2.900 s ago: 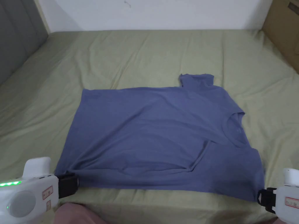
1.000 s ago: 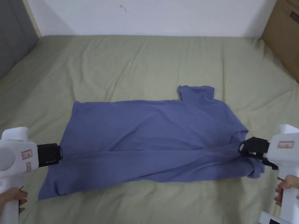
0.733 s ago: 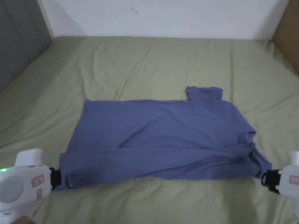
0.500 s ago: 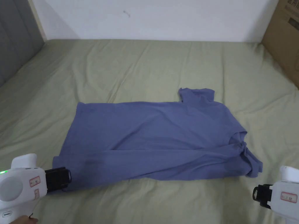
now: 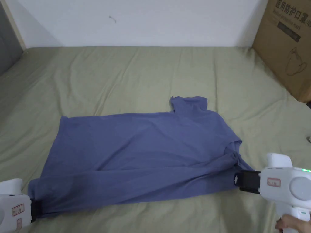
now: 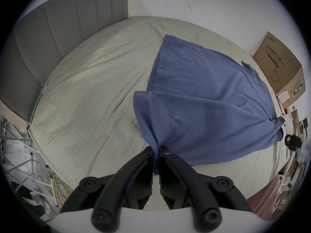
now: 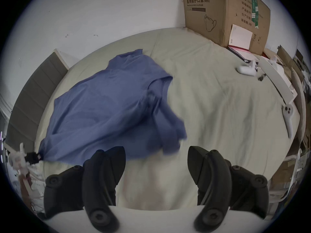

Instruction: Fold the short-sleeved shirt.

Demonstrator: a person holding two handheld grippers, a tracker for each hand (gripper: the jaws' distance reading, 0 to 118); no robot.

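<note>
Lengthwise on the bed [image 5: 121, 75], the shirt [image 5: 142, 151] runs from the left gripper [image 6: 156, 152], clamped on its hem corner, to the right gripper [image 7: 156, 159], gaping empty beside its collar end.

The bed [image 5: 127, 72] is covered by a creased olive-green sheet [image 5: 91, 75]. A blue shirt [image 5: 142, 145] lies on it toward the near edge, collar to the right, one sleeve pointing to the far side, its near edge folded over onto the body. Right of the shirt, a cardboard box [image 5: 288, 45] stands on the bed's far right corner. Between the box and the near edge, well right of the shirt, lie a small white device [image 7: 244, 70] and a white handle-shaped thing [image 7: 288, 117].
</note>
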